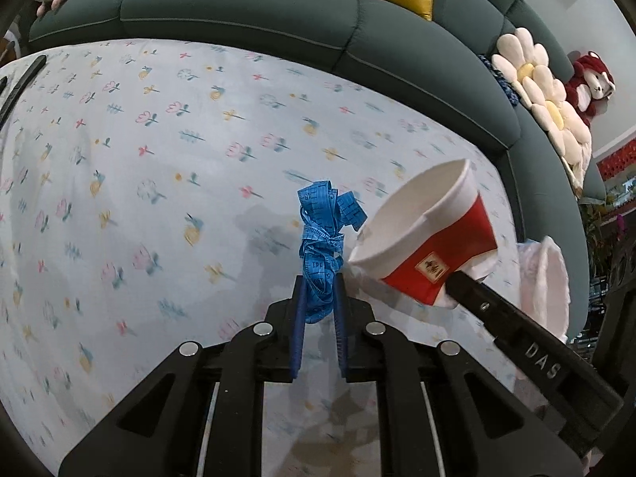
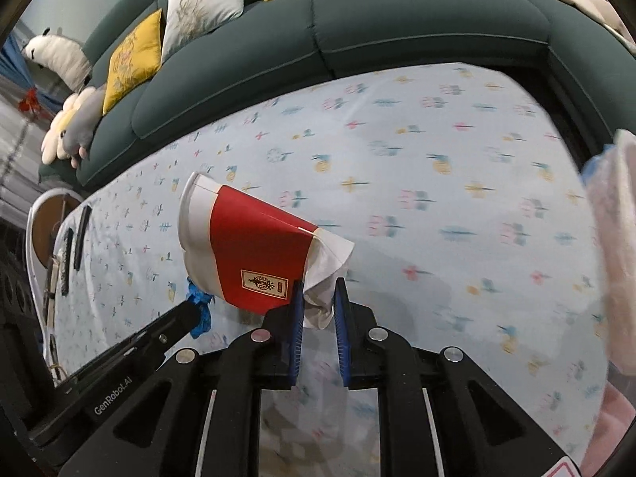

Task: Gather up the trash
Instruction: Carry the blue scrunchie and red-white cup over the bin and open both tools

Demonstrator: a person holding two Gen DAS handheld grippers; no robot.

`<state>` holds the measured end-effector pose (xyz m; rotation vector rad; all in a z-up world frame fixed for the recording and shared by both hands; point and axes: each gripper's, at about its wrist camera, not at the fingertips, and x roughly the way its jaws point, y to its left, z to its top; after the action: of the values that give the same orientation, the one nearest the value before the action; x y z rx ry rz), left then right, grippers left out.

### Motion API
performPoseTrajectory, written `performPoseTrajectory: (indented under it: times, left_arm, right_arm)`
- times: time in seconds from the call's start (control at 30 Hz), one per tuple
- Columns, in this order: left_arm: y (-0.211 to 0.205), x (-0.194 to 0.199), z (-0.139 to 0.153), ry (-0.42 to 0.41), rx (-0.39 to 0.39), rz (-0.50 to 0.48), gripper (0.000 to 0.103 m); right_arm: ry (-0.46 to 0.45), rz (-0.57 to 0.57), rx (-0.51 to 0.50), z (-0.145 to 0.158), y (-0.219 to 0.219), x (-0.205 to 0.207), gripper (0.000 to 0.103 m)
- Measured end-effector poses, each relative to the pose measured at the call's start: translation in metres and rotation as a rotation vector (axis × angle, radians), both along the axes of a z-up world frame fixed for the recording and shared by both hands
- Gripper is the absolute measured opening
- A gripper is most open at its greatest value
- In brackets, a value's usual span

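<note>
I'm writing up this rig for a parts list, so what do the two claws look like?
Both match: the left claw and right claw have matte black angular linkage arms with round silver pivot pins and blue ribbed pads. White lettering marks the housings: "DAS" on the right, "GenRobot.AI" on the left. No cables or sleeves show.

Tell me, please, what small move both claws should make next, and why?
Probably carry both loads toward the pinkish bag at the table's right edge. The left claw is shut on the blue tape measure, the right claw on the crushed paper cup, and both are lifted clear of the floral tablecloth.
</note>
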<state>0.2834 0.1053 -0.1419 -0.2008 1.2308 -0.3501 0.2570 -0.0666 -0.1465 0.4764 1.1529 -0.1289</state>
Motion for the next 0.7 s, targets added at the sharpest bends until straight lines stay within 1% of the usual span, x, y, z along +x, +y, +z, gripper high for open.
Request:
performPoseTrajectory:
  times: [0.07, 0.23, 0.5, 0.7]
  left_arm:
    - [-0.009, -0.010, 0.008, -0.011, 0.000, -0.014, 0.013]
    - [-0.047, -0.040, 0.036, -0.060, -0.003, -0.075, 0.013]
    - [-0.122, -0.085, 0.081, -0.149, -0.008, -0.189, 0.012]
    - [-0.181, -0.114, 0.109, -0.207, -0.020, -0.280, 0.012]
  right_arm:
    - [-0.019, -0.020, -0.003, 0.011, -0.012, -0.013, 0.014]
    - [-0.074, -0.069, -0.018, 0.040, -0.048, -0.047, 0.014]
    - [-0.171, -0.186, -0.046, 0.089, -0.125, -0.104, 0.014]
    - [-0.223, -0.262, -0.068, 0.112, -0.175, -0.146, 0.014]
